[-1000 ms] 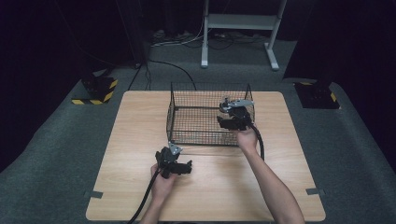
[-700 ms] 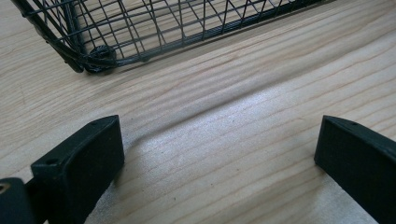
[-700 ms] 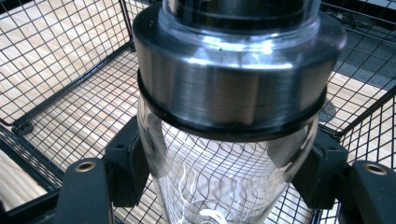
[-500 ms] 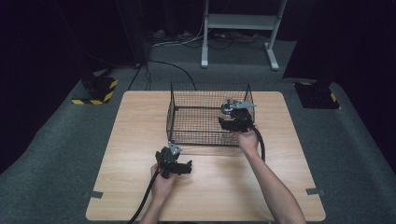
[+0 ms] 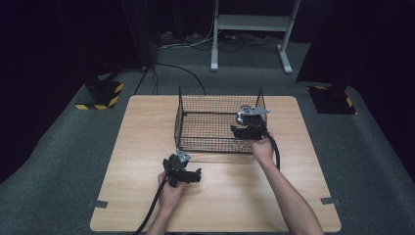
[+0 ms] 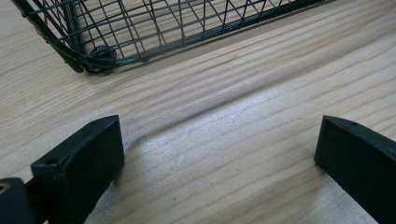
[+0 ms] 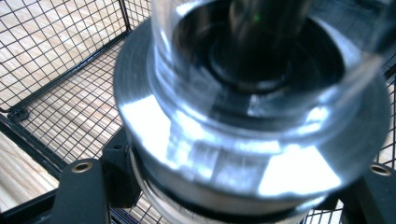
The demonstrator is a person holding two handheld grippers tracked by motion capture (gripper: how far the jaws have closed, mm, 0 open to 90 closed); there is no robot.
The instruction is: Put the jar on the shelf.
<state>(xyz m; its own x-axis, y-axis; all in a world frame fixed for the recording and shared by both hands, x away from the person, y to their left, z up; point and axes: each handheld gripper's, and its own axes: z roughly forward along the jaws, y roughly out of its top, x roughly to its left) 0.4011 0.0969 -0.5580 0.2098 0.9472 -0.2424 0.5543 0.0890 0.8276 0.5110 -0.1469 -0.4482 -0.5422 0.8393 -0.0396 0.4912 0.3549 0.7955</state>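
One jar [image 7: 252, 102] hangs clamped in the right tool [image 5: 248, 128] over the basket's [image 5: 215, 145] three-o'clock side, unreleased; left tool [image 5: 188, 176] rests agape on the tabletop [image 5: 142, 127].

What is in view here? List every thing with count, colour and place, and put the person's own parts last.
table: one, light wood, centre of the grey carpeted floor
wire basket: one, black, far middle of the table
round object: one, clear and silvery, held over the basket's right side; too blurred to identify
hazard-striped blocks: two, yellow and black, on the floor off the table's far corners
frame legs: white, on the floor beyond the table
left gripper: black, on the table near the basket's near left corner, fingers apart
right gripper: black, closed on the round object
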